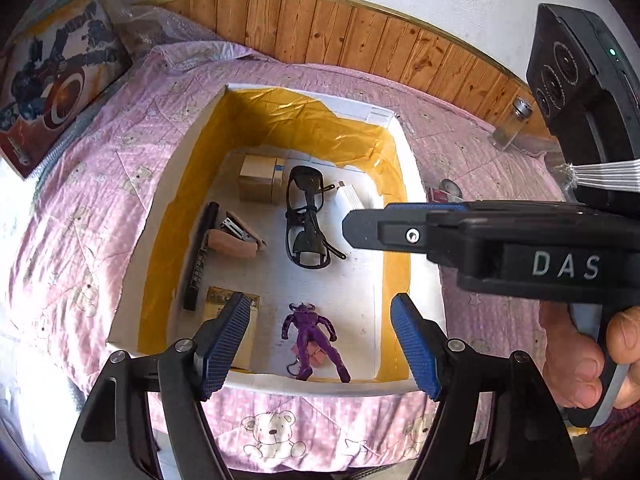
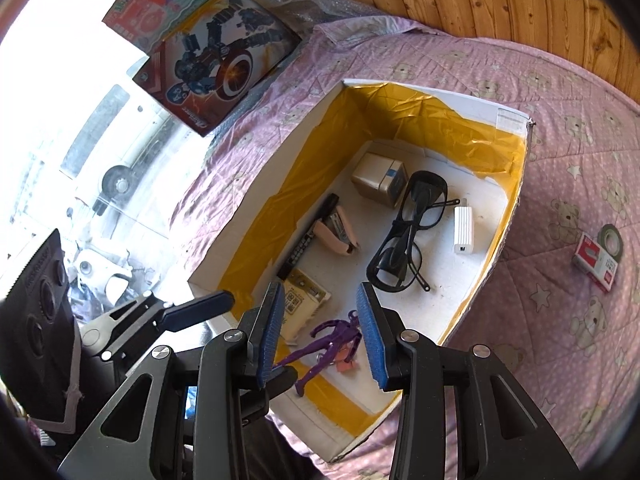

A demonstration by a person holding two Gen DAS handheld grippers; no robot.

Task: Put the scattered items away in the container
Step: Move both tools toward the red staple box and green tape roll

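Note:
A white box [image 1: 320, 387] lined with yellow tape sits on the pink quilt. On its floor lie black glasses [image 1: 308, 216], a small cardboard carton [image 1: 258, 178], a white charger [image 1: 350, 197], a pink stapler [image 1: 236, 237], a black remote [image 1: 199, 258], a paper packet [image 1: 218, 299] and a purple figure [image 1: 310, 332]. My left gripper [image 1: 320, 344] hangs open above the figure, holding nothing. My right gripper [image 2: 320, 332] is open and empty over the box's [image 2: 256, 196] near end, above the figure [image 2: 332, 340]. A red-and-white pack [image 2: 596, 262] and a tape roll [image 2: 612, 240] lie on the quilt outside.
Two toy cartons [image 2: 216, 64] lean at the quilt's far left corner beside a window. A glass jar [image 1: 514, 122] stands by the wooden wall panel [image 1: 360, 36]. The right gripper's body [image 1: 500, 240] reaches across the box's right rim. Bare quilt [image 2: 560, 120] surrounds the box.

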